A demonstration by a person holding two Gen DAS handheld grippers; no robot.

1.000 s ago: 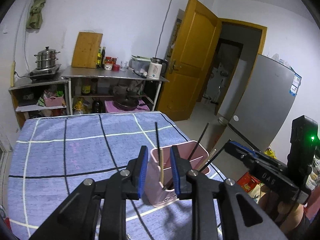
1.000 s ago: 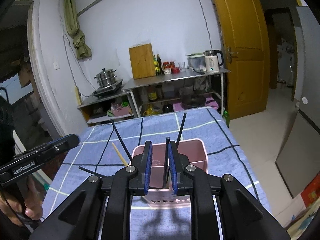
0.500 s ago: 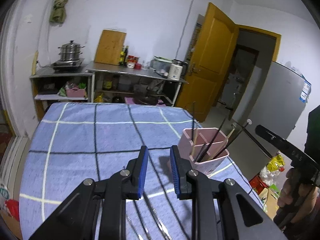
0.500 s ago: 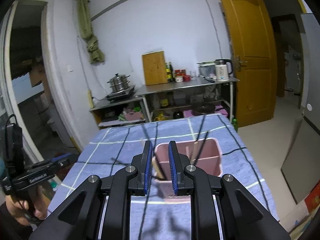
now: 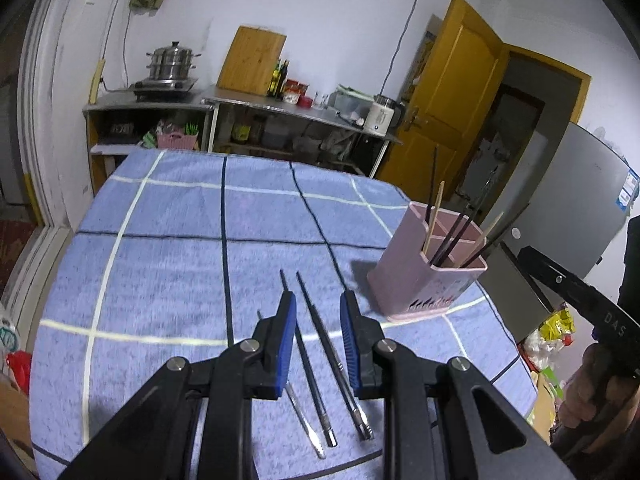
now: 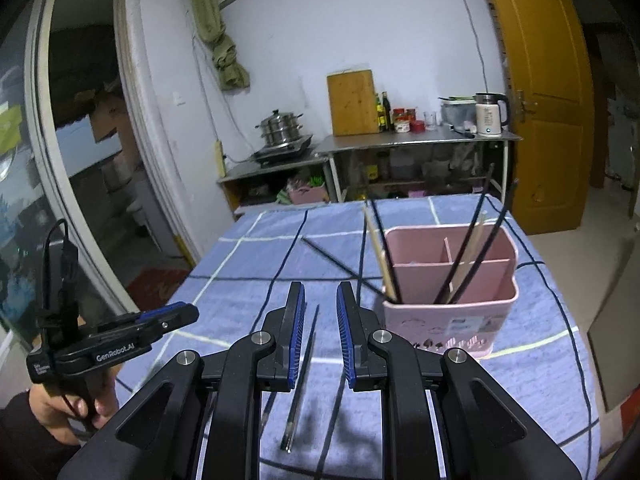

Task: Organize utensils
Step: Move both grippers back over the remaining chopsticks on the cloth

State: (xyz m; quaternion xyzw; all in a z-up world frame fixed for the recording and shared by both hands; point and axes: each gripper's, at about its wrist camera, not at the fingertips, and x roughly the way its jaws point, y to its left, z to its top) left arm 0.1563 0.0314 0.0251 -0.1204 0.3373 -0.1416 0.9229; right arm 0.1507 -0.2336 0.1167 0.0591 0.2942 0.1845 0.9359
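A home kitchen: steamer pot [image 5: 173, 62] on a cooktop, kettle [image 6: 489, 114], fridge [image 5: 576, 200].

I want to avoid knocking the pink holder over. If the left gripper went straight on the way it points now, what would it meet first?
Probably the dark chopsticks lying on the blue checked tablecloth, framed by the open left gripper. The pink plastic utensil holder stands off to its right.

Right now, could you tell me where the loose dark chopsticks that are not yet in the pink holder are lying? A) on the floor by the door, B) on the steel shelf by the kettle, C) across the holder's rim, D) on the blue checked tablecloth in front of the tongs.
D: the loose chopsticks lie flat on the blue checked tablecloth, beside the pink holder.
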